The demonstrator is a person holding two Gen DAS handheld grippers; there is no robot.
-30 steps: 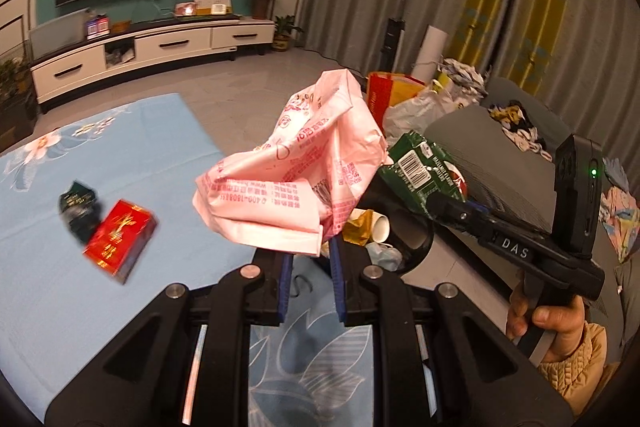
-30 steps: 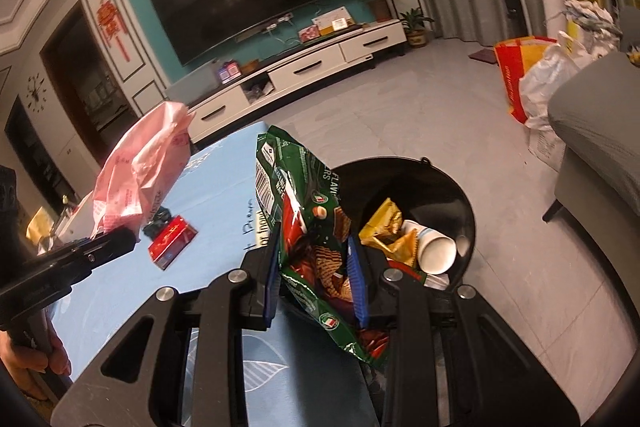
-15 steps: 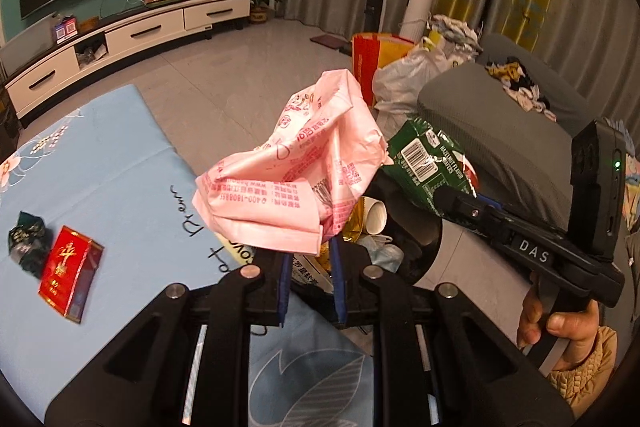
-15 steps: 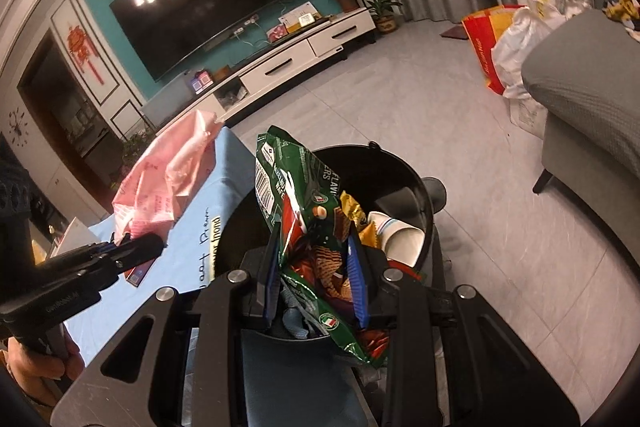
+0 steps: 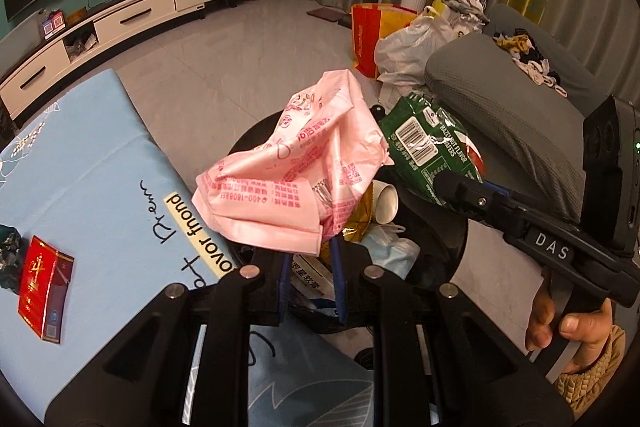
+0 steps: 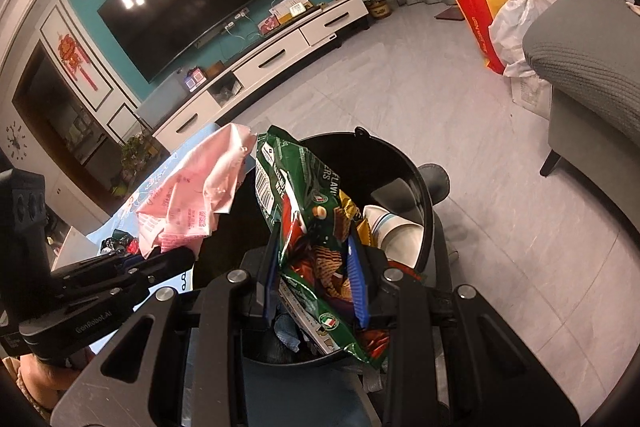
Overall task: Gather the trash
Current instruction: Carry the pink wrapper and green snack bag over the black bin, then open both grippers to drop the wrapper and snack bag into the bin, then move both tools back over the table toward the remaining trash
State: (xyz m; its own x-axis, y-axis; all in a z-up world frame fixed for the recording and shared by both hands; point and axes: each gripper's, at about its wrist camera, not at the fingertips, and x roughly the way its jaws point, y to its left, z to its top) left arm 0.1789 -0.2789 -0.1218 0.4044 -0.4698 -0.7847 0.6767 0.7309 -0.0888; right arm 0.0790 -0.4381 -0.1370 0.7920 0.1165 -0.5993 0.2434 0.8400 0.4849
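My left gripper (image 5: 309,251) is shut on a crumpled pink plastic bag (image 5: 296,167), which hangs over the near rim of a round black trash bin (image 5: 452,223). My right gripper (image 6: 314,247) is shut on a green wafer wrapper (image 6: 308,211), held above the bin (image 6: 412,183) mouth. The bin holds a white paper cup (image 6: 394,231), gold foil, a face mask (image 5: 390,251) and other scraps. In the left wrist view the green wrapper (image 5: 432,151) touches the pink bag's right side. A red cigarette pack (image 5: 44,291) and a dark crumpled wrapper (image 5: 8,251) lie on the light blue tablecloth (image 5: 100,163).
A grey sofa (image 5: 512,99) stands right of the bin, with white and red-yellow bags (image 5: 392,35) on the floor behind it. A white TV cabinet (image 6: 280,55) and a large screen line the far wall. Grey tile floor (image 6: 520,227) surrounds the bin.
Both grippers have moved toward and down over the bin with their loads. The pink bag has gone from above the tablecloth to the bin's edge, and the green wrapper now hangs over the bin's inside.
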